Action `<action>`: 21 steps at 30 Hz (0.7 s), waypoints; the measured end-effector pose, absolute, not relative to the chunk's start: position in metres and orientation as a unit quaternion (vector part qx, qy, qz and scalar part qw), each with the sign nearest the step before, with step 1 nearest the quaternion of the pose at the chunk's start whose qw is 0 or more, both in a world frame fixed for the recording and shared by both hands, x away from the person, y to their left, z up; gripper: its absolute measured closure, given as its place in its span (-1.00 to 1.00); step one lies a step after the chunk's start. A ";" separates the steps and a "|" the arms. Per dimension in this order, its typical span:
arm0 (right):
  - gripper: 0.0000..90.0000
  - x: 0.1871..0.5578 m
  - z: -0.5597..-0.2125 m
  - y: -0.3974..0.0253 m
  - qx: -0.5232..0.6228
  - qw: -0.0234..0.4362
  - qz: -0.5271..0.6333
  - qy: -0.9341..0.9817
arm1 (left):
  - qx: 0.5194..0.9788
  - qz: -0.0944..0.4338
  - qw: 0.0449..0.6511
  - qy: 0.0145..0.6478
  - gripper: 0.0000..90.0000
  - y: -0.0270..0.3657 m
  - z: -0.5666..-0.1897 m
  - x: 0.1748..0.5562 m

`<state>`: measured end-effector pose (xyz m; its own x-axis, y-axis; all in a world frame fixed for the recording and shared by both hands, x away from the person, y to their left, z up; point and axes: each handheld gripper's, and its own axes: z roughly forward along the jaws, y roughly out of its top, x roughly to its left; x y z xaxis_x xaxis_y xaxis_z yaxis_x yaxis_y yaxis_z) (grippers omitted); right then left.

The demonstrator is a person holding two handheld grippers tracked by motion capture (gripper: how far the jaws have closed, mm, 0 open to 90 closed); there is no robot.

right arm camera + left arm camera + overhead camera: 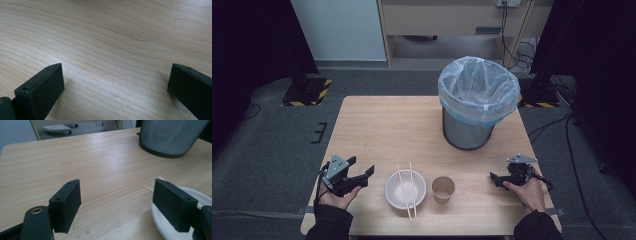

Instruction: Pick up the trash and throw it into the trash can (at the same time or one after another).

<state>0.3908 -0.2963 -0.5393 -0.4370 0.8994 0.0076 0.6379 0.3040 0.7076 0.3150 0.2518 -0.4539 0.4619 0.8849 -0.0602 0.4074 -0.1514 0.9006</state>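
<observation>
Near your front table edge, the round white bowl (405, 189) carries two thin wooden chopsticks (407, 191) laid side by side across it, long axis running from you toward the far side. Your left gripper (371, 174) beside it and your right gripper (493, 178) both hold their jaws apart, empty.

Grey carpet floor (267, 140), pale wall panel (339, 27), wooden desk (452, 17) behind, hazard-striped stand bases (307, 92), dark curtains (247, 45)

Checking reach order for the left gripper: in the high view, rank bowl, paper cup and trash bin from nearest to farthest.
From the left gripper:
1. Bowl, just to its right, chopsticks across it.
2. Paper cup, right of the bowl.
3. Trash bin, far right side of the table.
</observation>
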 end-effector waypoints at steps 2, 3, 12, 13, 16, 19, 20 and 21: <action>-0.98 0.391 -0.539 -0.296 0.491 0.200 0.327 0.782 | 0.716 0.249 0.474 0.448 -0.45 0.243 -0.453 0.312; -0.98 0.391 -0.539 -0.296 0.491 0.200 0.327 0.782 | 0.717 0.244 0.478 0.444 -0.42 0.239 -0.453 0.311; -0.98 0.391 -0.539 -0.296 0.492 0.200 0.327 0.782 | 0.738 0.209 0.473 0.434 -0.24 0.203 -0.462 0.306; -0.98 0.391 -0.539 -0.296 0.492 0.200 0.327 0.782 | 0.739 0.206 0.470 0.436 -0.23 0.200 -0.463 0.306; -0.98 0.391 -0.539 -0.296 0.493 0.200 0.326 0.781 | 0.745 0.196 0.460 0.441 -0.20 0.192 -0.467 0.306; -0.98 0.391 -0.539 -0.296 0.492 0.201 0.326 0.781 | 0.749 0.186 0.457 0.443 -0.17 0.187 -0.469 0.306; -0.98 0.391 -0.539 -0.296 0.493 0.201 0.326 0.781 | 0.750 0.177 0.457 0.444 -0.17 0.185 -0.470 0.306; -0.98 0.391 -0.539 -0.296 0.493 0.201 0.326 0.781 | 0.752 0.171 0.455 0.445 -0.16 0.182 -0.472 0.306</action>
<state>0.3908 -0.2960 -0.5393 -0.4338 0.9010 0.0080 0.6390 0.3014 0.7077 0.3062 0.1818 -0.4722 0.5453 0.8253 -0.1469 0.5138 -0.1906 0.8364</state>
